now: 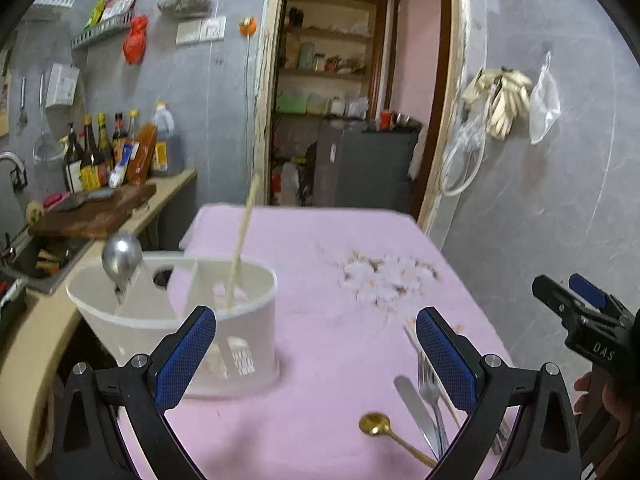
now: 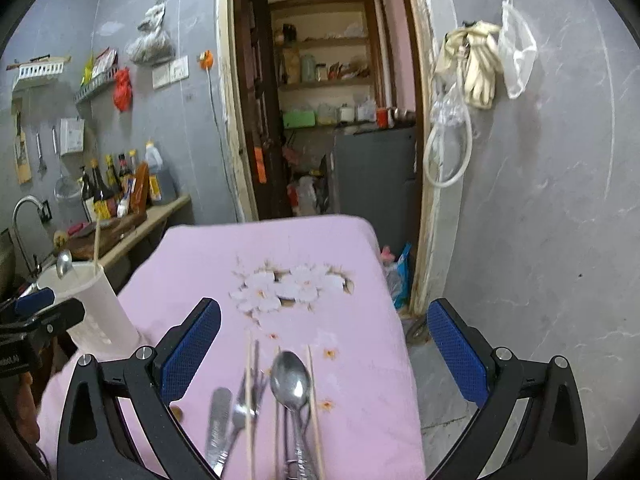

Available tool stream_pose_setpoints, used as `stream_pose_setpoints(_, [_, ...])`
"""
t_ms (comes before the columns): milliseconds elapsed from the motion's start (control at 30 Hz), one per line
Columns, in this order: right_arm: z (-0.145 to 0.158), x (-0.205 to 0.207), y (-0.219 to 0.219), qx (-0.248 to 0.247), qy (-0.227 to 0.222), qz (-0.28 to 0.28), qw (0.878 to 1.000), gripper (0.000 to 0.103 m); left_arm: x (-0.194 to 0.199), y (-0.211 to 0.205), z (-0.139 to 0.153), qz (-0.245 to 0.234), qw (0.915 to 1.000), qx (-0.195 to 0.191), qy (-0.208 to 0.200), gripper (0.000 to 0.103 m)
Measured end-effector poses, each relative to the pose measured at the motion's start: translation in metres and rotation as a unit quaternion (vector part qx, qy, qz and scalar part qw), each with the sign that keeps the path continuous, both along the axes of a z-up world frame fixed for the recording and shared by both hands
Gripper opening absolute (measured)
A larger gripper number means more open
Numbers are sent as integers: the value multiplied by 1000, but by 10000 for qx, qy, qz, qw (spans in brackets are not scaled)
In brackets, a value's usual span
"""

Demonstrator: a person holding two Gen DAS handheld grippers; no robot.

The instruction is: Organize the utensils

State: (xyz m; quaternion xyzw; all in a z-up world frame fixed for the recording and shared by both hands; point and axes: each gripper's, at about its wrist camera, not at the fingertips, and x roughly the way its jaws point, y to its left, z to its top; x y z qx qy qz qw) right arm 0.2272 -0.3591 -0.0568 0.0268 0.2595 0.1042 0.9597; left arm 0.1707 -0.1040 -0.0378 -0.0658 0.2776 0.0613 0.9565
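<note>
A white plastic utensil holder point(image 1: 192, 312) stands at the left of the pink-covered table point(image 1: 320, 264); a steel spoon point(image 1: 120, 256) and a chopstick point(image 1: 242, 240) stand in it. My left gripper point(image 1: 316, 344) hangs open just in front of it, nothing between the pads. Near the front edge lie a gold spoon point(image 1: 376, 426), a knife point(image 1: 416, 408) and a fork point(image 1: 430, 392). In the right wrist view my right gripper point(image 2: 324, 348) is open above a steel spoon point(image 2: 291, 376), forks point(image 2: 244, 404), a knife point(image 2: 218, 420) and chopsticks point(image 2: 314, 400). The holder point(image 2: 100, 312) shows at far left.
A counter point(image 1: 120, 220) with sauce bottles point(image 1: 100, 152), a cutting board and a sink runs along the left. A doorway point(image 1: 340, 100) to a pantry lies behind the table. The grey wall point(image 1: 540, 180) with hung gloves closes in on the right. The table's right edge drops to the floor point(image 2: 448, 380).
</note>
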Motion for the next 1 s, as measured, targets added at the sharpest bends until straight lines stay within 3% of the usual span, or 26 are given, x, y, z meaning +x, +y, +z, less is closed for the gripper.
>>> stream_pose_setpoints(300, [-51,27,-8,36,529,414,9977,101,6,-21,-43,206,9974,-187,658,101])
stream_pose_setpoints(600, [-85,50,-7,238,1053,678,9918,100,39,-33,-69,-9,9932,-311,1124,97])
stream_pose_setpoints(633, [-87,52,-5,242,1093,753,9909,98,41,-35,-71,-68,9926,-320,1170,92])
stream_pose_setpoints(700, [-92,57,-3,251,1187,860,9889,78,45,-39,-74,-202,9913,-316,1265,86])
stream_pose_setpoints(800, [-97,63,0,323,1312,1021,9855,62,51,-45,-79,-464,9884,-331,1411,74])
stream_pose_setpoints(933, [-103,70,4,377,1433,1287,9805,53,60,-50,-83,-722,9845,-453,1531,62])
stream_pose_setpoints(1000, [-105,73,6,403,1462,1424,9781,41,65,-51,-86,-792,9826,-528,1593,59])
